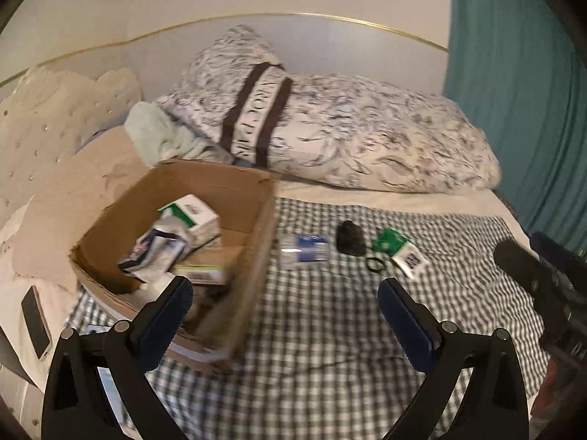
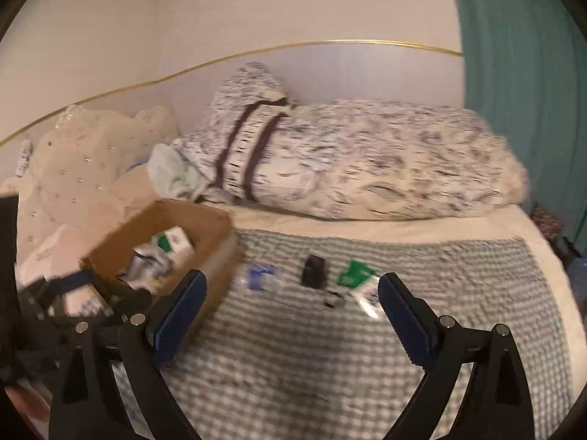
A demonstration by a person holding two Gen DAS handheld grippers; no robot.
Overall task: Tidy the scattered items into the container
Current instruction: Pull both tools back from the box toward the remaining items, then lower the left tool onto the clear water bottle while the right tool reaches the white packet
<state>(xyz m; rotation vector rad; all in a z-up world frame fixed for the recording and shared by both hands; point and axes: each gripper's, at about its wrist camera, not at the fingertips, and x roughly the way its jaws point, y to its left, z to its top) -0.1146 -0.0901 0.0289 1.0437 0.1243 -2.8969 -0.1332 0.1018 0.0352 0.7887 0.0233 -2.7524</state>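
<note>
The left hand-held gripper (image 1: 285, 295) is held with its blue-padded fingers spread wide and nothing between them; its left finger is seen against the near rim of the cardboard box (image 1: 253, 256), though contact cannot be judged. The right hand-held gripper (image 2: 292, 289) is likewise released, its fingers wide apart and empty, raised above the checked blanket (image 2: 330, 359) to the right of the box. In the right wrist view the left hand-held gripper appears blurred at the box's near left side.

The box is taken as the landmark. It rests on the bed with its top open, partly on the checked blanket. Inside it, a green-and-white carton (image 1: 192, 214) lies toward the far side, a crumpled silver-and-blue packet (image 1: 157, 249) lies in front of that, and a flat box with a yellow-green edge (image 1: 205, 269) lies nearest the right wall.

Outside the box, on the blanket, a row of scattered items runs off to its right. Just beside the right wall lies a clear plastic bottle with a blue label (image 1: 302, 249). Further right is a small black object (image 1: 350, 238); its kind cannot be told. Beyond that lies a green-and-white packet (image 1: 398, 251), with a small black ring (image 1: 375, 264) just in front of it.

Behind the box, a patterned pillow with dark stripes (image 1: 330, 132) lies across the bed, and a pale green cloth (image 1: 157, 134) is bunched by the far corner. To the left of the box, a phone (image 1: 36, 322) lies on pale bedding. A teal curtain (image 1: 513, 91) hangs far to the right.
</note>
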